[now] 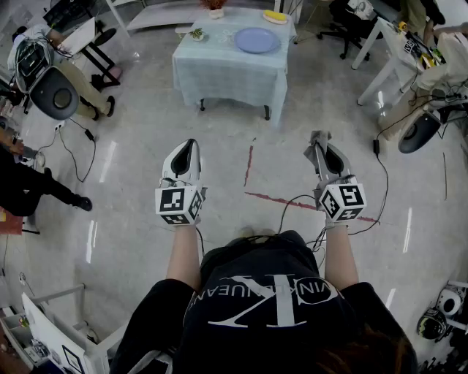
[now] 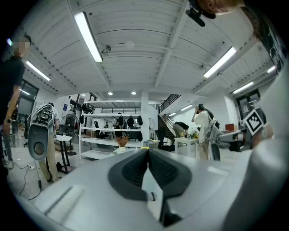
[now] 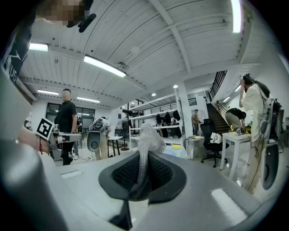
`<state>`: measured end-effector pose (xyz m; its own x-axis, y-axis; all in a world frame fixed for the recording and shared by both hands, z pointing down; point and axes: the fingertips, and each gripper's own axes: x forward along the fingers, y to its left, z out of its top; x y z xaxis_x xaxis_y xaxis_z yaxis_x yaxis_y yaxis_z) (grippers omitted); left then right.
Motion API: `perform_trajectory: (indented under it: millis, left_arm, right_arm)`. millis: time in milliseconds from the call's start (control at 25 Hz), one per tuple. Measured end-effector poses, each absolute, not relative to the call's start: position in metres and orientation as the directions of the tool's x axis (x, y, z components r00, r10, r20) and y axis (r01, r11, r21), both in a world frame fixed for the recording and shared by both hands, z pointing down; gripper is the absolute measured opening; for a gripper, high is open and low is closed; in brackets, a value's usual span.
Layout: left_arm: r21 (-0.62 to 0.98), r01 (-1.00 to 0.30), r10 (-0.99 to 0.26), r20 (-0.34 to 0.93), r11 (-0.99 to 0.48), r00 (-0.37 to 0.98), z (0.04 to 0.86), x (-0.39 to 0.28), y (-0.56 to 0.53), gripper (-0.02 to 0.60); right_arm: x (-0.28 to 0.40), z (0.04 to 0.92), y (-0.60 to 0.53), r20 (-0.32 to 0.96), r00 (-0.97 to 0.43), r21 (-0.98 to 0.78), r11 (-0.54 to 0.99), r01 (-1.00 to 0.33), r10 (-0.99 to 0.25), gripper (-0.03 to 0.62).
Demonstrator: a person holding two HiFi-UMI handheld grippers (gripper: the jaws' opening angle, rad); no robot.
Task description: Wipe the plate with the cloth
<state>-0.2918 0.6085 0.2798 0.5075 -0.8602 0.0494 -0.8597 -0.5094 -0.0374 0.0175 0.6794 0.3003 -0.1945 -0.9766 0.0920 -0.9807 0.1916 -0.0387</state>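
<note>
A round blue plate (image 1: 257, 39) lies on a table (image 1: 227, 73) draped in a pale cloth, far ahead across the floor. My right gripper (image 1: 319, 140) is held at waist height, well short of the table, and is shut on a grey knitted cloth (image 3: 148, 143) that sticks up out of its closed jaws (image 3: 143, 170). The cloth (image 1: 319, 136) shows as a small grey tuft at the gripper's tip. My left gripper (image 1: 191, 145) is level with it on the left. Its jaws are shut together (image 2: 147, 155) with nothing between them.
On the table also sit a yellow item (image 1: 275, 16), a small plant (image 1: 197, 33) and a flower pot (image 1: 216, 9). Red tape (image 1: 248, 165) marks the floor ahead. Cables (image 1: 73, 157), office chairs (image 1: 55, 93), white desks (image 1: 398, 51) and people stand at both sides.
</note>
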Motion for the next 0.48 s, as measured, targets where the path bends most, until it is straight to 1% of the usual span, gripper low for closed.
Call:
perform_trajectory:
  millis: [200,480]
  left_arm:
    - [-0.020,-0.867,-0.867,0.036,-0.498,0.497,0.281,-0.287,0.596,0.000]
    - [0.007,-0.879,-0.879,0.030,-0.476,0.476,0.275,-0.305,0.577,0.000]
  right_arm:
    - [0.022,0.307,0.664,0.093,-0.210,-0.037,0.207,-0.978,-0.973,0.041]
    - [0.012,0.299,0.643,0.098,-0.220,-0.031,0.218,-0.976,-0.971,0.041]
